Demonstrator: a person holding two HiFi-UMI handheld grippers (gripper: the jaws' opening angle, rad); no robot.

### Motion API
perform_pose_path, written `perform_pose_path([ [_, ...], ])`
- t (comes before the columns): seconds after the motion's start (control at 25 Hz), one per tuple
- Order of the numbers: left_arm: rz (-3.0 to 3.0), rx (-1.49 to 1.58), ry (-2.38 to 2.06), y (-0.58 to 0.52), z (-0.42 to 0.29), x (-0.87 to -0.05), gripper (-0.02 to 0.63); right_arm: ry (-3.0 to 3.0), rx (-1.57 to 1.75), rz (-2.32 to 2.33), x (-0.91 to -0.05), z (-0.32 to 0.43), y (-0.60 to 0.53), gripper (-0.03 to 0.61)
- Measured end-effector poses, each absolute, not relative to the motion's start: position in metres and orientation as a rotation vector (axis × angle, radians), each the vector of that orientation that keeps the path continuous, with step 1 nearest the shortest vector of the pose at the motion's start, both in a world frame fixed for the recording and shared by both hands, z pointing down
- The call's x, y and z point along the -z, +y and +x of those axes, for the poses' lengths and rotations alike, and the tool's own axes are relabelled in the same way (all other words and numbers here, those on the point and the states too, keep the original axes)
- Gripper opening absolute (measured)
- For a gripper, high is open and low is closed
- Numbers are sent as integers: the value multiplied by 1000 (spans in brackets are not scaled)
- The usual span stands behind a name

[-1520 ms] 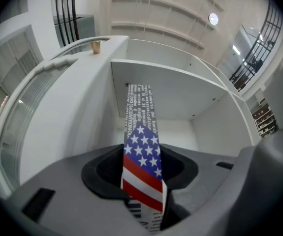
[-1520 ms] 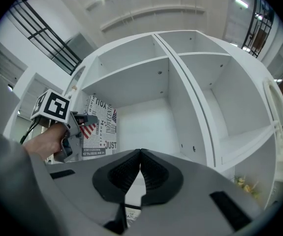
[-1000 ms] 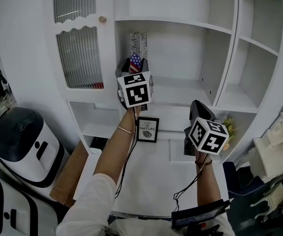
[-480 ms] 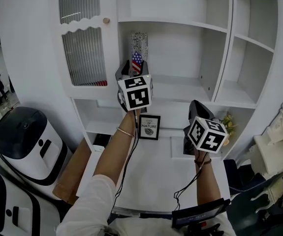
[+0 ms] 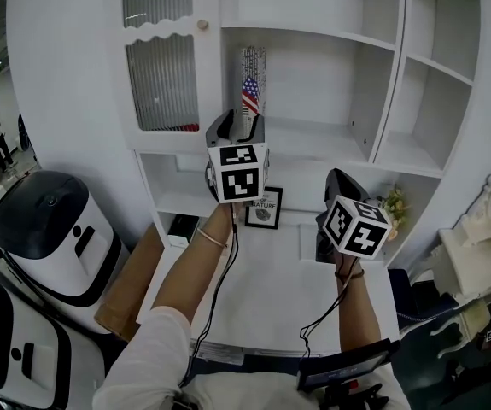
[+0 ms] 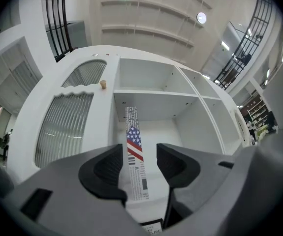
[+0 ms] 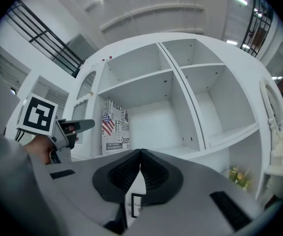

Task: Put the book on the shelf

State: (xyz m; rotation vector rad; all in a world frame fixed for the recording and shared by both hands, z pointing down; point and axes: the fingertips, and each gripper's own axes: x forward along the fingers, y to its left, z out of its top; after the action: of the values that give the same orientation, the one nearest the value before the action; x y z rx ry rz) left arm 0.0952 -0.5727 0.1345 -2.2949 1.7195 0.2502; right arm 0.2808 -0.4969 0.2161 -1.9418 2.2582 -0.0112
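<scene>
The left gripper [image 6: 139,162] hovers before the shelf [image 5: 313,149], jaws spread wide, gripping nothing. The book [image 5: 249,92] stands upright on that shelf, against its left wall. Lower, right of the shelf's middle, the right gripper [image 7: 140,169] is pinched closed, empty.

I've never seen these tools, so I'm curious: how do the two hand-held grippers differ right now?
The left hand-held gripper has its jaws apart, with the book showing between them; the right hand-held gripper has its jaws shut together. The left one is up at the shelf; the right one hangs lower. Both carry a marker cube.
</scene>
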Motion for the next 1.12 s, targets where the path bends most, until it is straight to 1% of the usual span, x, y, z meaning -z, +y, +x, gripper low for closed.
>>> perform_pose_path([
  [0.24,-2356,-231,1633,-535,91,-159,206,2263,25,-1964,-229,268,-477,21],
  [0.44,-2405,-272,1594,-507,80,-179,145,2253,49,-1993,-242,264,-463,21],
  [0.68,-2455,-246,1616,-488,55,-215,101,2235,79,-2014,-261,257,-448,21],
  [0.96,-2519,-337,1605,-468,27,-245,60,2223,101,-2010,-289,233,-443,21],
  [1.08,-2528,-390,1602,-453,10,-257,15,2215,90,-2019,-301,222,-437,21],
  [1.12,-2539,-397,1601,-450,4,-261,9,2212,91,-2024,-305,219,-435,21],
])
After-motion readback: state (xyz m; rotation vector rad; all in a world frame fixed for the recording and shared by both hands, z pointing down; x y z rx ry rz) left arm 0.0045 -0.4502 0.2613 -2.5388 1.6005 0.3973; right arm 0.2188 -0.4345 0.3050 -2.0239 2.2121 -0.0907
